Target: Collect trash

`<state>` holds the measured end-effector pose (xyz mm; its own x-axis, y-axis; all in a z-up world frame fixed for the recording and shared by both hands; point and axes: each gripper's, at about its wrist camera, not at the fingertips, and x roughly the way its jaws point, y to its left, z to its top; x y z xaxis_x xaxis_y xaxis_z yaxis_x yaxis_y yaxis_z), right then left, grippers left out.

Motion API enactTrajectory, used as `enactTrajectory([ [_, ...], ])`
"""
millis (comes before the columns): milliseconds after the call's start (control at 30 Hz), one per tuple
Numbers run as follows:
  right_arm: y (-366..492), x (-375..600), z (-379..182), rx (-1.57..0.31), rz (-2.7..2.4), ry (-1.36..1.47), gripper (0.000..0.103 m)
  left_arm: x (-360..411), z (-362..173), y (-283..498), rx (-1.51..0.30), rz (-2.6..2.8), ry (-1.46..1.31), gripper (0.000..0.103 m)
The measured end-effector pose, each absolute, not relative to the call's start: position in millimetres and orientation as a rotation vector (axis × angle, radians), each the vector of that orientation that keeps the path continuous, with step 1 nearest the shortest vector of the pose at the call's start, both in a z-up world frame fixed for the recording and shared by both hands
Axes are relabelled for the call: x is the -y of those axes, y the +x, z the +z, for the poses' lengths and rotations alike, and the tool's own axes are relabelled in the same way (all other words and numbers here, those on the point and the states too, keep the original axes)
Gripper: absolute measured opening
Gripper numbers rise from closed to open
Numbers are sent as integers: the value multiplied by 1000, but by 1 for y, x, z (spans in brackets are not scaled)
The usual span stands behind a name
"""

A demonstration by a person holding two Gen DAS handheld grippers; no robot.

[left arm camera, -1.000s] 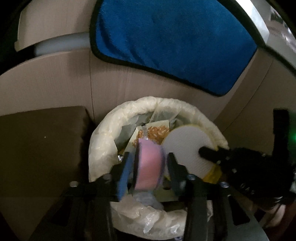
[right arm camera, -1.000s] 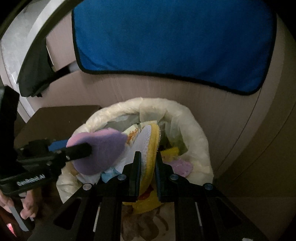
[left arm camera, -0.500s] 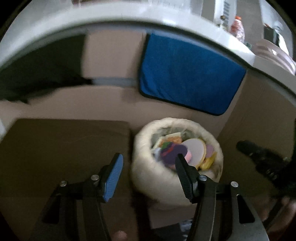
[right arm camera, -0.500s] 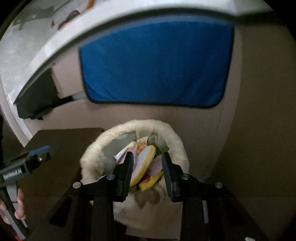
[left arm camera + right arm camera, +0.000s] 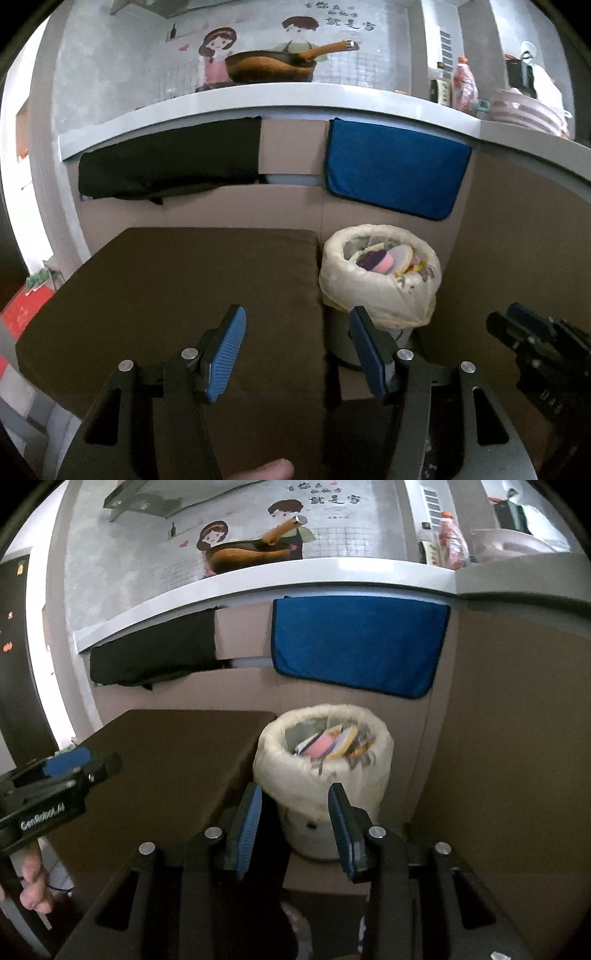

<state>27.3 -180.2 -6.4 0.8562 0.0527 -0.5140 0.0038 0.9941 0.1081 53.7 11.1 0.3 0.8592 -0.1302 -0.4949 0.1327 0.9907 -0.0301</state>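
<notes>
Drop step looked done; left gripper jaws apart, nothing between; right gripper jaws opening, likewise empty; both held short of the bin, pointing down toward it. Trash sat inside the lined bin: pink, white and yellow discs plus wrappers, heaped near the rim. Brown table beside the bin showed no litter. Next move probably called for finding leftover trash elsewhere; none visible; task judged near complete.
</notes>
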Motion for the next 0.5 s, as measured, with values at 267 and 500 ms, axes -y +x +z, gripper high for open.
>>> enactTrajectory([
  [267,-13,155,2,-481,29,64,35,-16,2,24,-496,-81,32,59],
  [500,-17,146,8,-462,48,68,35,-13,3,11,-482,-80,62,59],
])
